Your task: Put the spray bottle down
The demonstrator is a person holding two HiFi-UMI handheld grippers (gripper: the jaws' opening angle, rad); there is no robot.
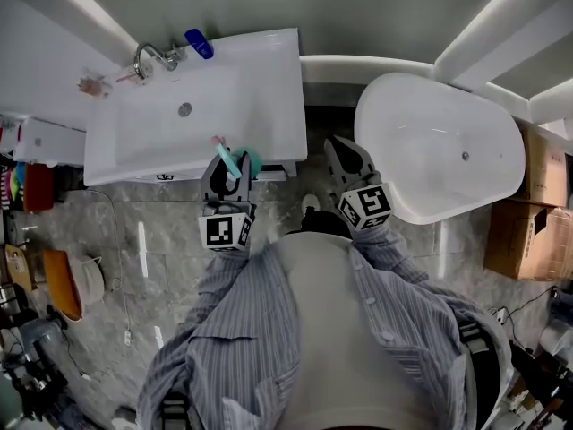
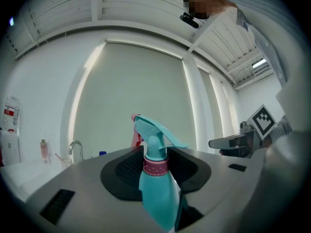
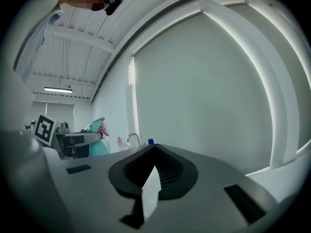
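The spray bottle is teal with a pink collar and a pink nozzle tip. My left gripper is shut on its body and holds it upright, just in front of the white washbasin's front edge. In the left gripper view the spray bottle stands between the jaws, trigger head above them. My right gripper hangs to the right, between the basin and the bathtub, shut with nothing in it. In the right gripper view its jaws meet at a point, and the bottle shows far left.
A chrome tap and a blue item sit at the back of the basin. A white bathtub stands on the right, with cardboard boxes beside it. Orange and white items lie on the grey tiled floor at left.
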